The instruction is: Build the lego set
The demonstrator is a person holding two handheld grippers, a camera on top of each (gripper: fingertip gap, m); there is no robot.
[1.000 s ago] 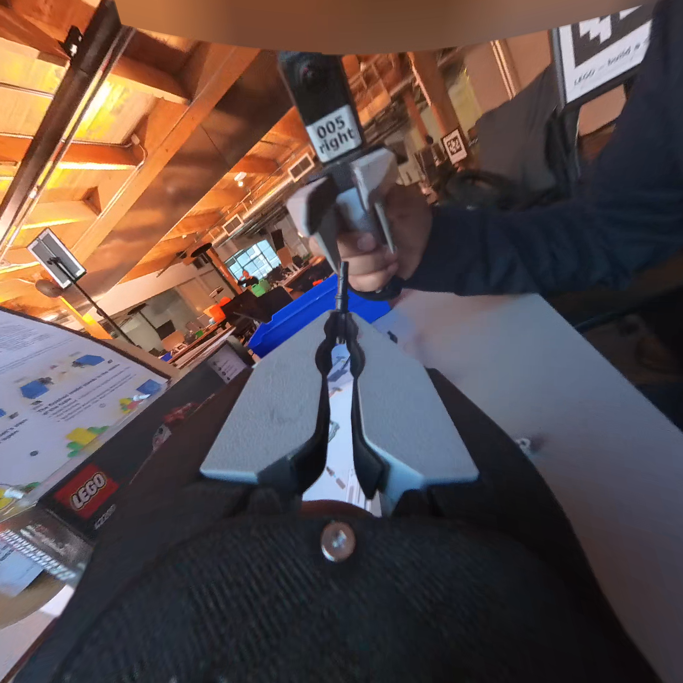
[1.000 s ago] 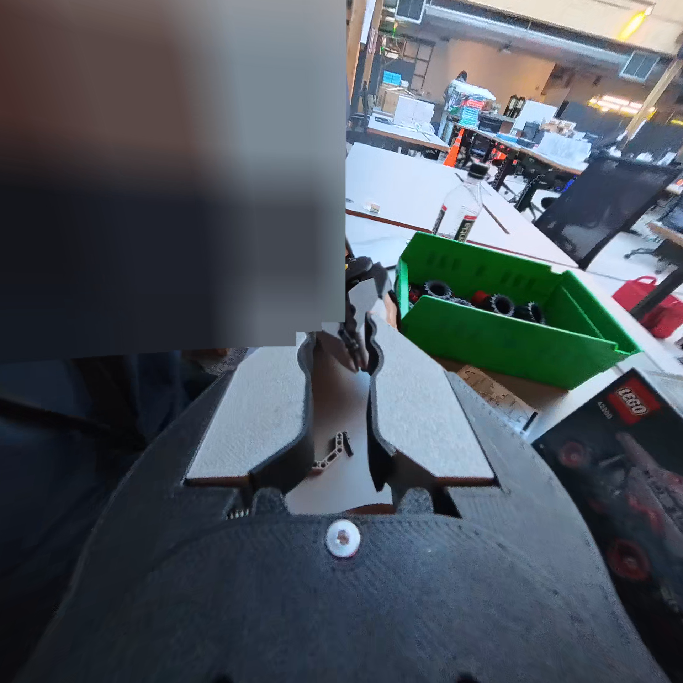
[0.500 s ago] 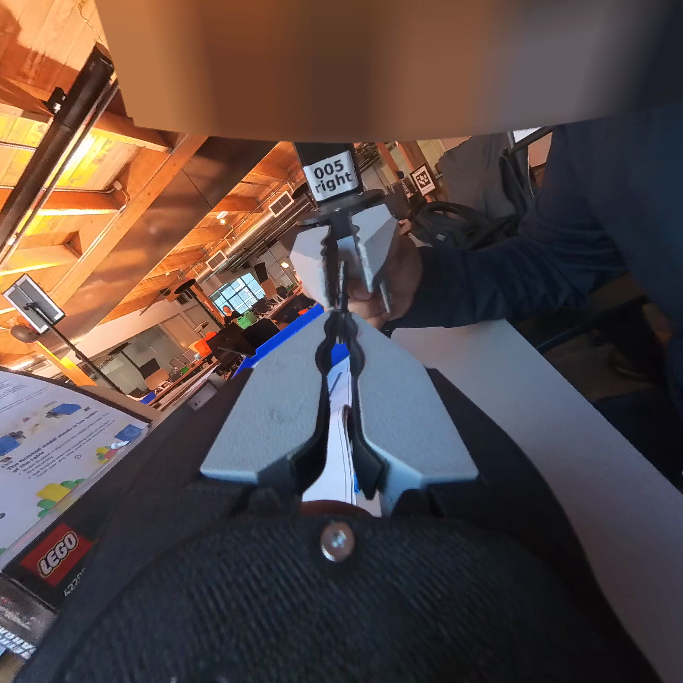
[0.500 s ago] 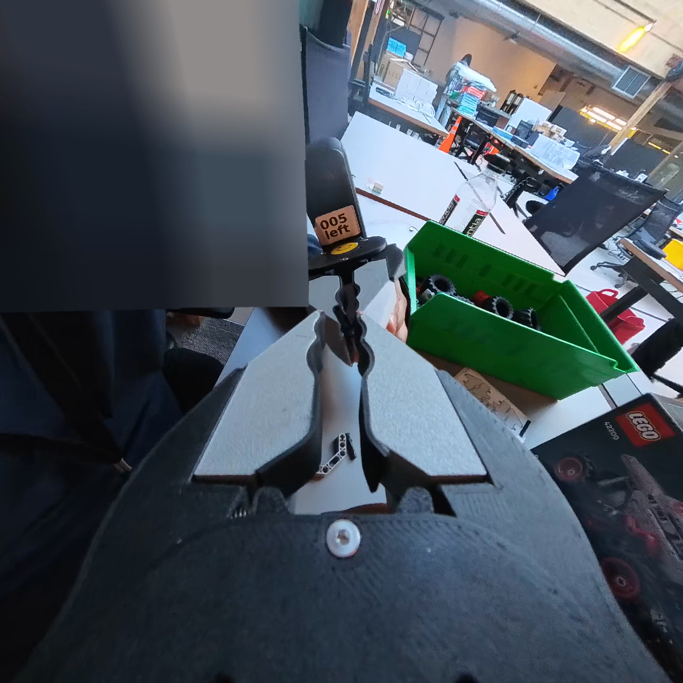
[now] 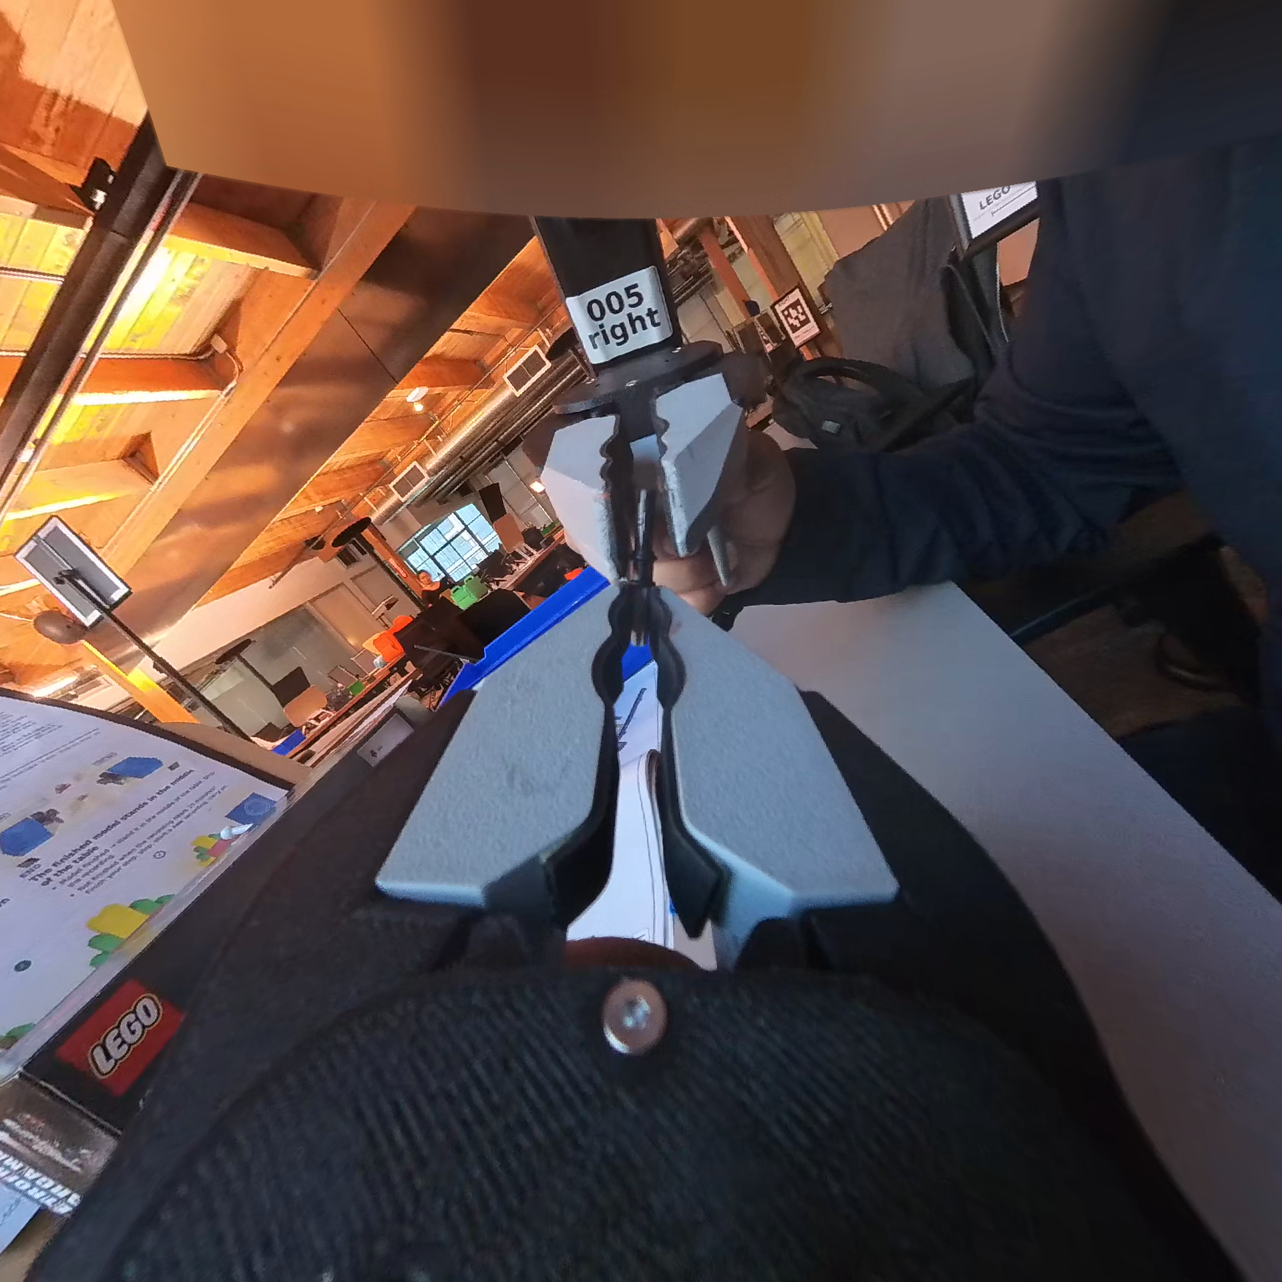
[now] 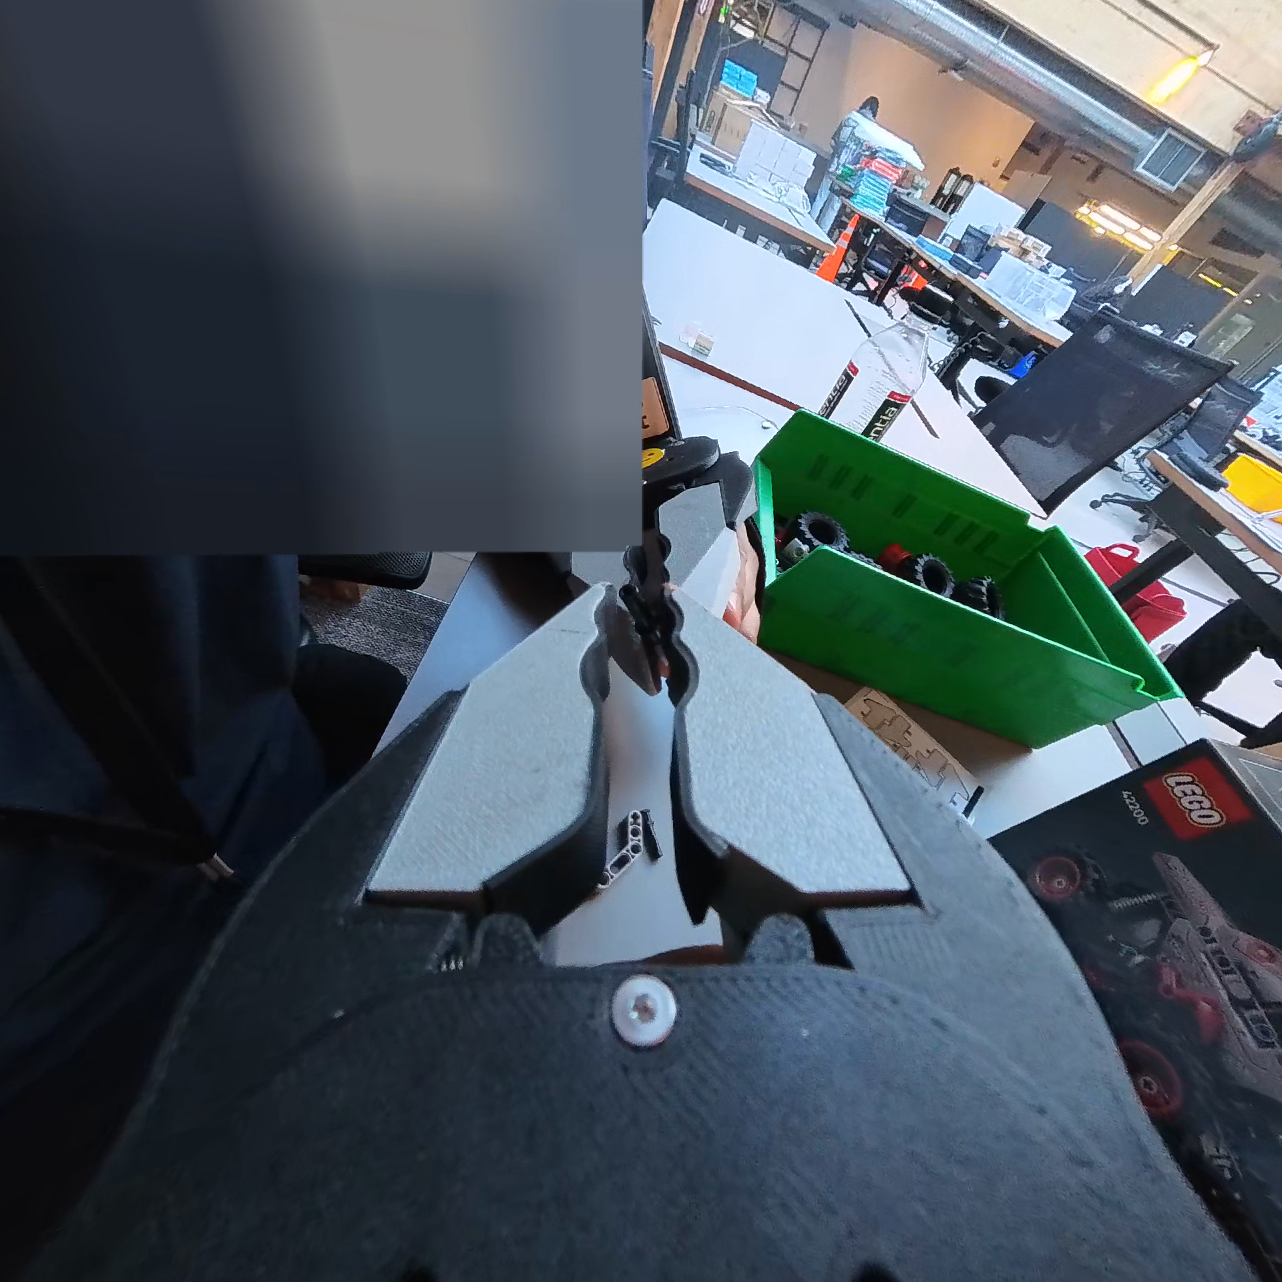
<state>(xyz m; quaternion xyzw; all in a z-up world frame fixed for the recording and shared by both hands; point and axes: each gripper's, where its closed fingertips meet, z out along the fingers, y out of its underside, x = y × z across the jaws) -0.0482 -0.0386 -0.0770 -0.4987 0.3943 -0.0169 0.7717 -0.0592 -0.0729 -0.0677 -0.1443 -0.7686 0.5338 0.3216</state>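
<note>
Now the two grippers meet tip to tip above the white table [image 5: 971, 728], closer than half a second ago, when a clear gap still lay between them. The left gripper [image 5: 637, 610] has its fingers pressed together on a small black lego piece [image 5: 636, 628] at the very tips. The right gripper [image 6: 645, 610], held by a hand [image 5: 749, 513] in a dark sleeve, faces it head-on; in the left wrist view its tips [image 5: 635, 555] pinch a thin black pin [image 5: 642, 527] that points down into the left one's tips. A second ago that gripper sat higher and tilted; it has since dropped and squared up. In the right wrist view the black parts of both sides overlap at the fingertips, and I cannot tell whether they have joined.

On the table below the right gripper lies a loose grey angled beam [image 6: 624, 850] with a short black pin [image 6: 651, 832] just beside it, in the same spot as before. A green bin [image 6: 936, 638] holding black toothed wheels [image 6: 929, 572] stands beyond, a clear bottle [image 6: 881, 374] behind it. The dark lego box [image 6: 1179, 936] lies at the right edge, and a printed instruction sheet [image 5: 104, 832] shows at the left of the left wrist view.
</note>
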